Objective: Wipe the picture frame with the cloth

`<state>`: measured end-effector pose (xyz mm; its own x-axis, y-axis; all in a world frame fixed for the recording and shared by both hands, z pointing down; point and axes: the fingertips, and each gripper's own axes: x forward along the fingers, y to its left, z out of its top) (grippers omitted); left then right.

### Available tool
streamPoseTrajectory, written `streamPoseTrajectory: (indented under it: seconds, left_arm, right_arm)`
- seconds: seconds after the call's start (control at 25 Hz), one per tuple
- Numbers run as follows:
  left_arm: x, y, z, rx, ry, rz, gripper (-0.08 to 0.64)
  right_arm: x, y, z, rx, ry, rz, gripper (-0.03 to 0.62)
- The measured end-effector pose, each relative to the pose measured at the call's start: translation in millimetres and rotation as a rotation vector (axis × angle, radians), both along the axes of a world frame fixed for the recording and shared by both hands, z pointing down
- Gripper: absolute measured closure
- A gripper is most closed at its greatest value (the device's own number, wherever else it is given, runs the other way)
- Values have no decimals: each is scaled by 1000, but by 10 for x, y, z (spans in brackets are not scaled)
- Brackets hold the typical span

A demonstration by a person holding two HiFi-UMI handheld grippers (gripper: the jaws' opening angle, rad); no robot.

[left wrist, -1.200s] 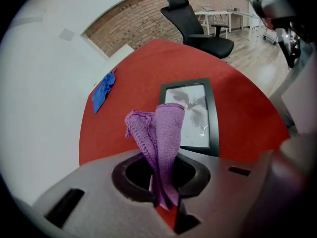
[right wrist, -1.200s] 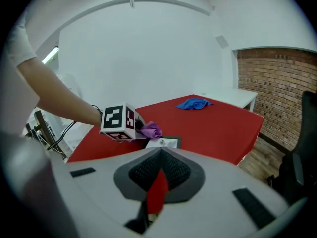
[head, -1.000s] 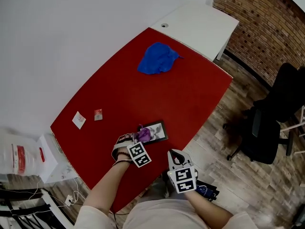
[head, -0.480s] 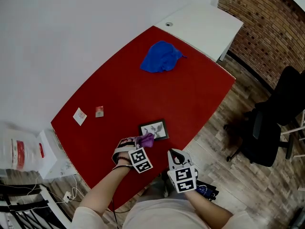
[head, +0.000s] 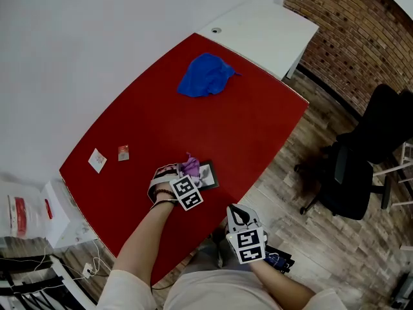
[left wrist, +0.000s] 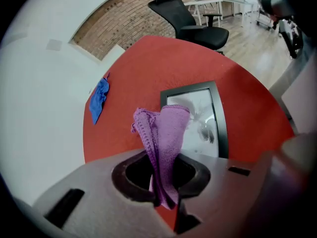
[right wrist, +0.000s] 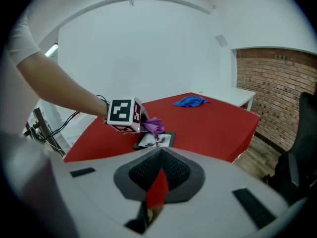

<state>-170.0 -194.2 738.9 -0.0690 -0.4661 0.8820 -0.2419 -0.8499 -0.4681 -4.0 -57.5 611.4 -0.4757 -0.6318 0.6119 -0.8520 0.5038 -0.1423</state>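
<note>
head view: the left gripper (head: 189, 175) reaches over the near part of the red table (head: 213, 121). its jaws are clamped on a purple cloth (head: 190, 165) that rests on the left end of the picture frame (head: 210, 174). the frame lies flat, close to the table's near edge. the right gripper (head: 238, 212) hangs off the table by the person's body, apart from the frame. a blue rag (head: 204, 75) lies far across the table and two small packets (head: 97, 161) sit near its left edge. a white desk (head: 264, 31) butts the far end. a brick wall (head: 361, 24) and a black office chair (head: 361, 160) stand to the right, on a wood floor.

left gripper view: the cloth is pinched as a folded wad, its free end standing up over the frame's glass. it looks soft and light, so it will likely fold and drag rather than push. a short, fat bunch held close to the pinch should wipe best. the frame looks thin, light and glazed. on this smooth tabletop it may well skate under a sideways stroke, and nothing pins it. its dark border is the place to steady it.

right gripper view: the jaws are drawn together on nothing, facing the frame across the table.
</note>
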Motion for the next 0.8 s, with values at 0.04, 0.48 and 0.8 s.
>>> streamPoseTrajectory:
  seconds: [0.04,0.48,0.8]
  left_arm:
    - [7,14,14,-1,-1,-1,499]
    - [143,475,-24,-27,6,79,499]
    - [267,979,1,-94,20,107,499]
  right_arm:
    - [18,-7,2,-1,-1,4,589]
    - [28,-117,50,15,10,7,589]
    - [22,-133,89,-1,4,6,589]
